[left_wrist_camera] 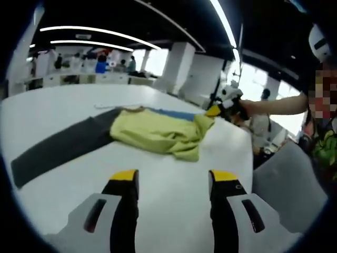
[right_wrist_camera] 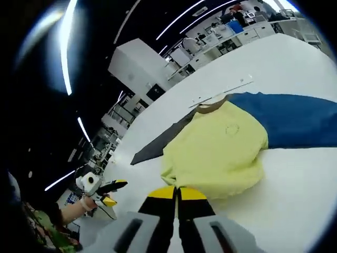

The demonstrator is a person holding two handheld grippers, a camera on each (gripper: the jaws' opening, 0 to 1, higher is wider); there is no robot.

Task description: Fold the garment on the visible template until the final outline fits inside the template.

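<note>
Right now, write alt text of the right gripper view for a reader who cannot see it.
The right gripper, jaws closed together, meets the near edge of a partly folded yellow garment on a white table. Dark grey and blue template panels extend from under it, and the left gripper shows at lower left.

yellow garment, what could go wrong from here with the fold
The right gripper is shut on the yellow garment at its edge; a thin pinch may slip mid-fold. The left gripper hangs open, so nothing pins the cloth, and it may slide off the blue template.
</note>
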